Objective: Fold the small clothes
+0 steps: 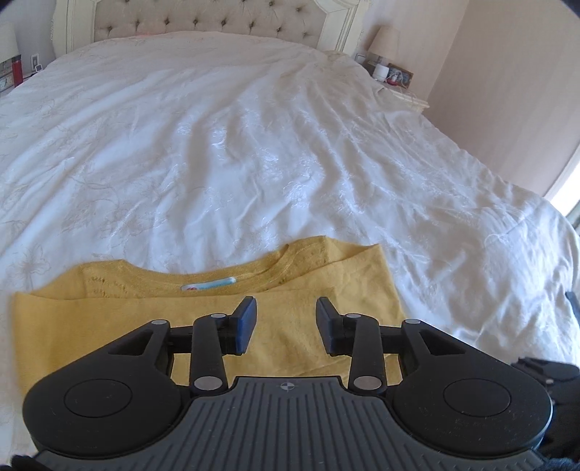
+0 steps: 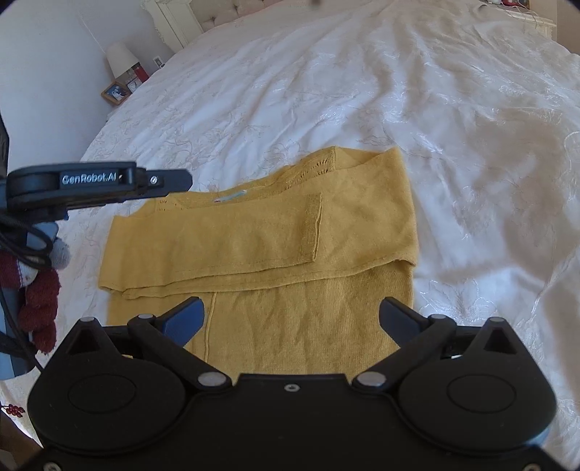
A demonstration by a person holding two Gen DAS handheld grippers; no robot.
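A mustard-yellow knit sweater (image 1: 108, 326) lies flat on the bed with its neckline and label (image 1: 208, 285) facing the headboard. In the right wrist view the sweater (image 2: 253, 235) has both sleeves folded across its chest, one cuff (image 2: 311, 228) lying on top. My left gripper (image 1: 286, 322) hovers over the sweater's upper part, open, with nothing between its blue pads. Seen side-on in the right wrist view, the left gripper (image 2: 174, 181) sits above the sweater's left shoulder. My right gripper (image 2: 290, 319) stands wide open over the lower body of the sweater, holding nothing.
A white embroidered bedspread (image 1: 253, 145) covers the whole bed up to a tufted headboard (image 1: 203, 21). Nightstands with lamps (image 1: 384, 40) (image 2: 119, 58) flank the bed. A dark red stuffed toy (image 2: 40, 300) sits at the bed's left edge beside cables.
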